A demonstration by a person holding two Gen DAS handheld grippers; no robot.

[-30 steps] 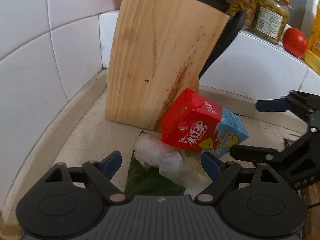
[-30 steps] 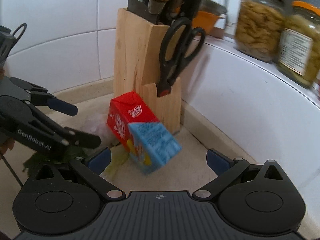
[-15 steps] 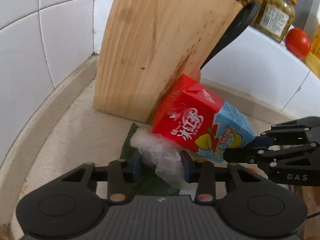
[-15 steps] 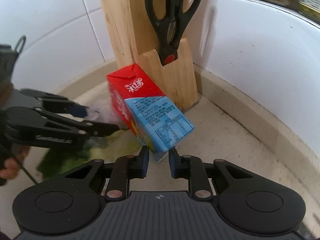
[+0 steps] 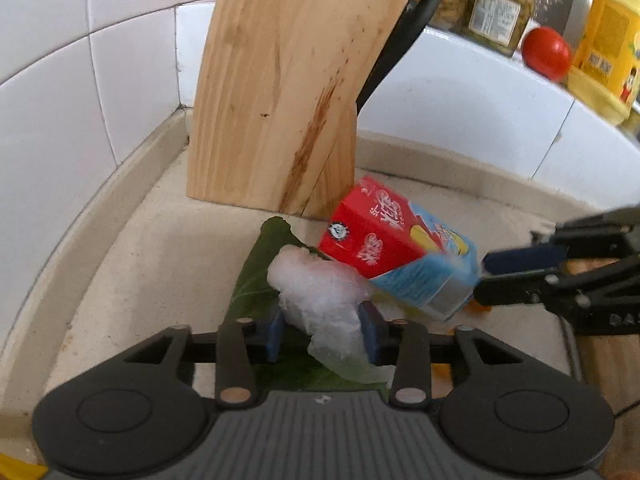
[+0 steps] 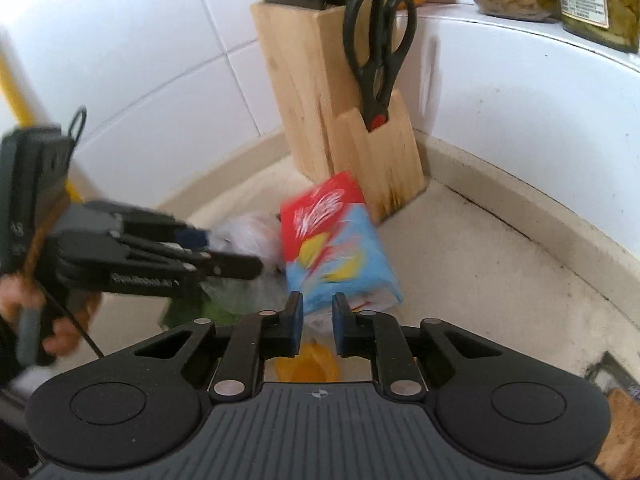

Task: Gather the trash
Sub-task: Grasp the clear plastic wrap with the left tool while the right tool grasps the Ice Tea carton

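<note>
Both claws are loaded, so the pick-up half of this job looks well under way. The left claw (image 5: 323, 334) has its pads against a crumpled wad of clear plastic (image 5: 316, 296); its jaws are easing apart a little, yet the wad sits squeezed between them. Underneath lies a green leaf (image 5: 262, 276), flat on the table (image 5: 160, 248), not gripped by anything as far as I can tell. Over on the other side, the right claw (image 6: 316, 326) is clamped on the lower corner of the drink carton (image 6: 336, 248), red on top, blue below. The carton is tilted and blurred, just in front of the knife block (image 6: 344, 120), and whether it has left the table I cannot tell. Something yellow-orange (image 6: 306, 364) lies beneath the right claw, too unclear to name. No bin shows in either view, so carrying off and dropping both pieces appears to be ahead, and the leaf looks like a later pick.
</note>
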